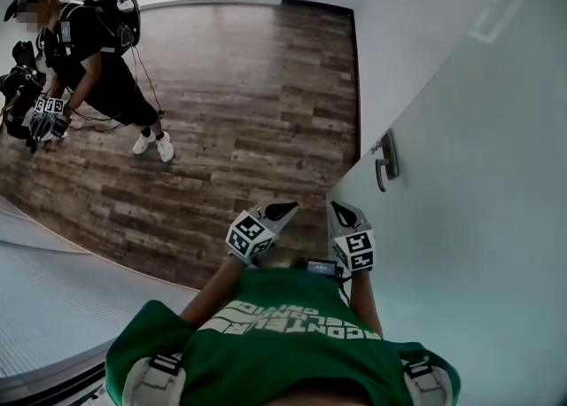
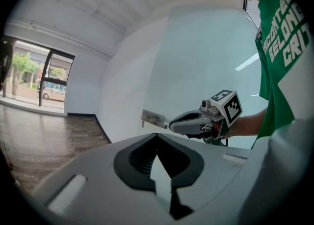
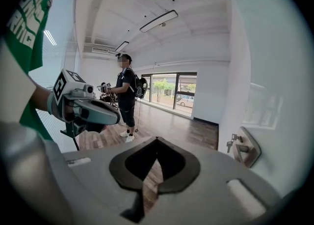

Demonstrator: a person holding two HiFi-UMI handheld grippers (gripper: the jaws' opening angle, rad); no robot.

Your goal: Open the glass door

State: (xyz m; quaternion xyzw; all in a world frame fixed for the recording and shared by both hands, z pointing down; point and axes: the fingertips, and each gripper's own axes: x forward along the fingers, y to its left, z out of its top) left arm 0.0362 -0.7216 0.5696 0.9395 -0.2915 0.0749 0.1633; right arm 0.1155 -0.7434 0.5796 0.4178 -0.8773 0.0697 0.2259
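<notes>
Approach step. Left gripper (image 1: 285, 210) and right gripper (image 1: 340, 210): jaws together, holding nothing. Pale frosted glass door (image 1: 469, 245) stands right. Its grey metal lever handle (image 1: 386, 161) lies untouched, far of right gripper. Next: part jaws, grasp handle.

The glass door (image 1: 469, 245) is a frosted, pale bluish panel standing upright, its handle edge against the white wall (image 1: 399, 41). A metal lever handle (image 1: 386, 160) sits by that edge, keys (image 3: 229, 144) hanging beside it.

Bright, even daylight from far windows (image 3: 171, 89), ceiling strip lights (image 3: 158, 21) on. Soft shadows. Light streak reflected on glass door (image 2: 196, 57). Gripper views heavy fisheye, black corners.
</notes>
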